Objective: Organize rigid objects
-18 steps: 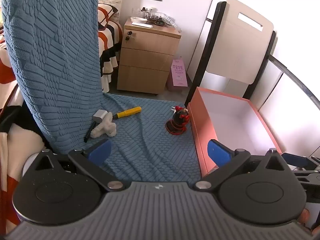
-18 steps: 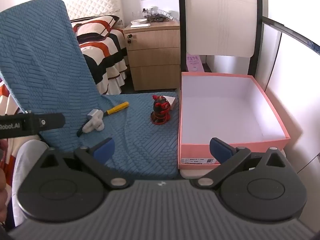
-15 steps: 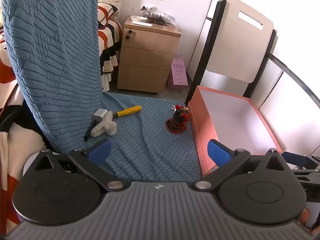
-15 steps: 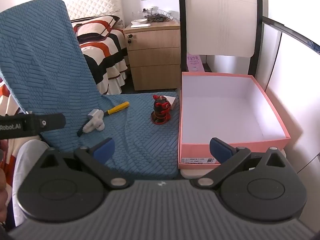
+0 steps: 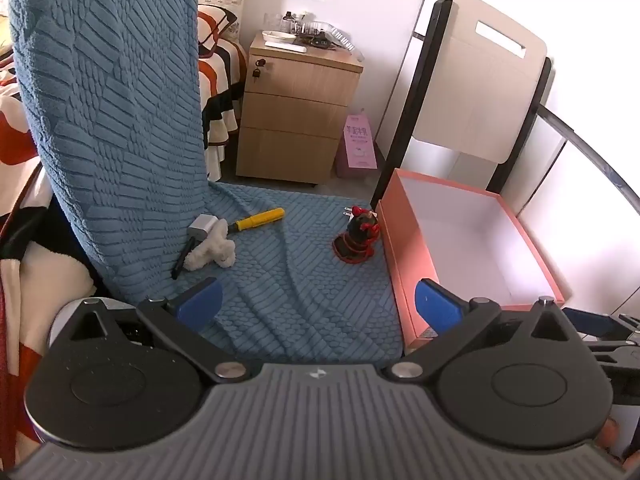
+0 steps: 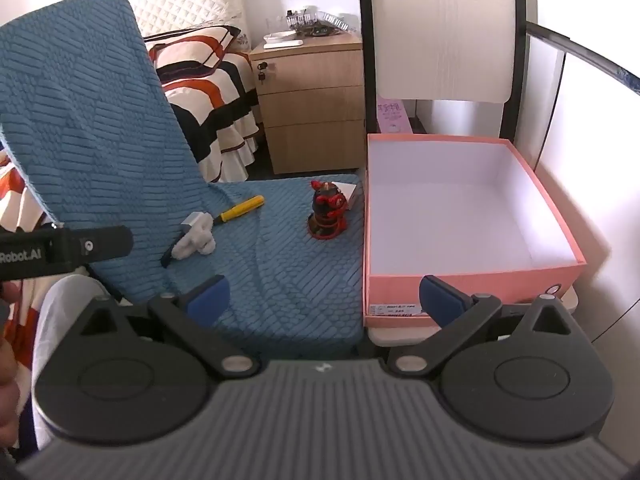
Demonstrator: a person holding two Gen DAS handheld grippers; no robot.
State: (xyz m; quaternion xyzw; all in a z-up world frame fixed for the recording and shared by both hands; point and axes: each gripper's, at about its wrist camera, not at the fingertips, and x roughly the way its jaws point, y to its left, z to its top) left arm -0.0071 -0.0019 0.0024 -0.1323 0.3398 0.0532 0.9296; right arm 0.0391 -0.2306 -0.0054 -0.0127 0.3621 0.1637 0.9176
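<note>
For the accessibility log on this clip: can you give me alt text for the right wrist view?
An empty pink box sits right of a blue textured cloth holding a red-and-black figurine, a yellow-handled tool and a fluffy white item. The right tongs stand open in the foreground, holding nothing. A wooden nightstand stands behind.

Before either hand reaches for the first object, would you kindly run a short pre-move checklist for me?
1. Left tongs open, nothing between them: ok.
2. Right tongs open, nothing between them: ok.
3. Pink box empty, ready to receive: ok.
4. Red-and-black figurine upright, unobstructed: ok.
5. Yellow-handled screwdriver lying free on the blue cover: ok.
6. Dark tool under the white fluffy clip, identity: cannot tell.
</note>
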